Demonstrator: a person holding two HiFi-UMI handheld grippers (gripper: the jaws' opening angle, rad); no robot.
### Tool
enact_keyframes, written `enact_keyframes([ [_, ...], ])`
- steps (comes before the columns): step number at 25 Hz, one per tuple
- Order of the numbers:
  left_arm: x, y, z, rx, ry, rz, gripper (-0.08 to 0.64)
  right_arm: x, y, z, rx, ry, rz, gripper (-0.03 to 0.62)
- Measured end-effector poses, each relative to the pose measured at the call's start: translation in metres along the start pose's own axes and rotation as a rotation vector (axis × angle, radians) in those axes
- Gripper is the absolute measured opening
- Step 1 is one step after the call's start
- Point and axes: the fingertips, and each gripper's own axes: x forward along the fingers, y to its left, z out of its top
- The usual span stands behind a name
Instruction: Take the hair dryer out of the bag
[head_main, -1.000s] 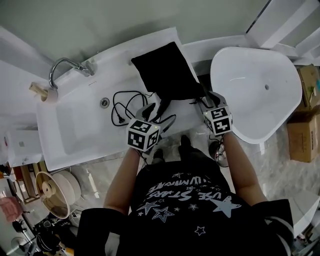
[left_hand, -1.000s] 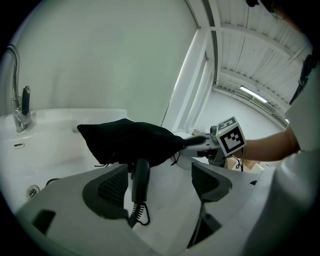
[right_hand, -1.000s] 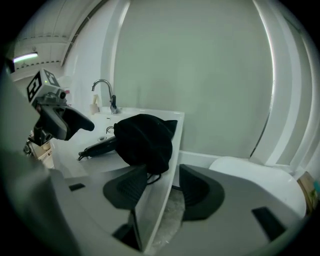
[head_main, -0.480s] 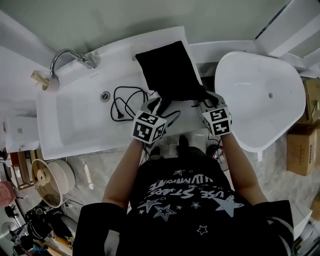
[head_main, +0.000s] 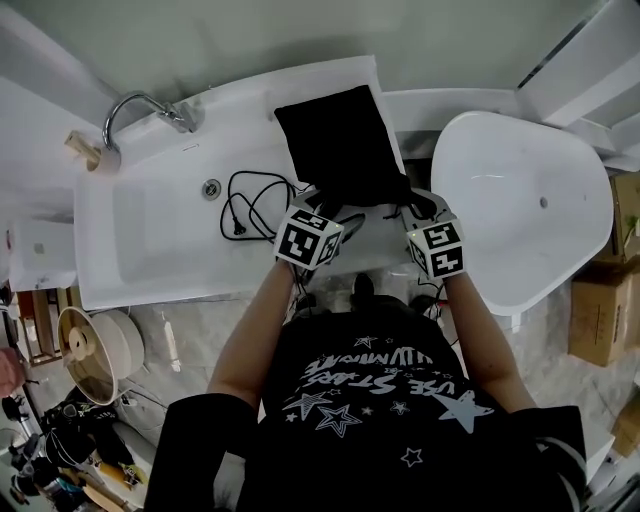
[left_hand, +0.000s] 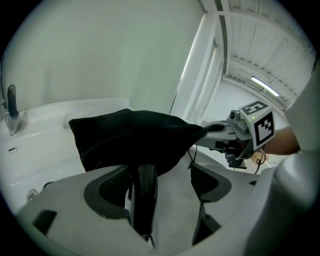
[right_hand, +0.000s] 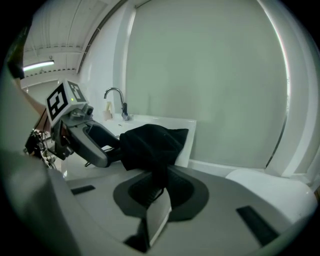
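Observation:
A black cloth bag lies on the right end of the white tub. From its near opening a black handle, seemingly the hair dryer's, sticks out. Its black cord coils in the tub. My left gripper is at the bag's mouth. Its jaws stand apart round that handle, which lies close to the left finger. My right gripper is at the bag's near right corner. Its jaws are closing and pinch a fold of the bag. The dryer's body is hidden inside.
A chrome faucet and a drain are at the tub's left end. A second white tub stands to the right, with cardboard boxes beyond it. A bucket and clutter sit on the floor at lower left.
My left gripper has moved right and closer to the bag's mouth. The right gripper has stayed at the bag's corner.

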Motion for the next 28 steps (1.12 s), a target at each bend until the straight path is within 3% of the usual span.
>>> enact_keyframes([
  [6, 0.01, 0.02, 0.008, -0.047, -0.019, 0.068, 0.285, 0.0, 0.003, 0.001, -0.004, -0.001, 0.034, 0.031],
  [16, 0.025, 0.03, 0.018, -0.075, -0.012, 0.14, 0.296, 0.002, 0.005, 0.0, -0.021, 0.002, 0.077, 0.031],
  [22, 0.033, 0.04, 0.016, -0.106, -0.002, 0.195, 0.237, 0.004, 0.005, 0.001, -0.032, 0.006, 0.099, 0.029],
  [28, 0.037, 0.041, 0.013, -0.115, 0.054, 0.168, 0.204, 0.007, 0.002, -0.001, -0.009, 0.008, 0.102, 0.028],
])
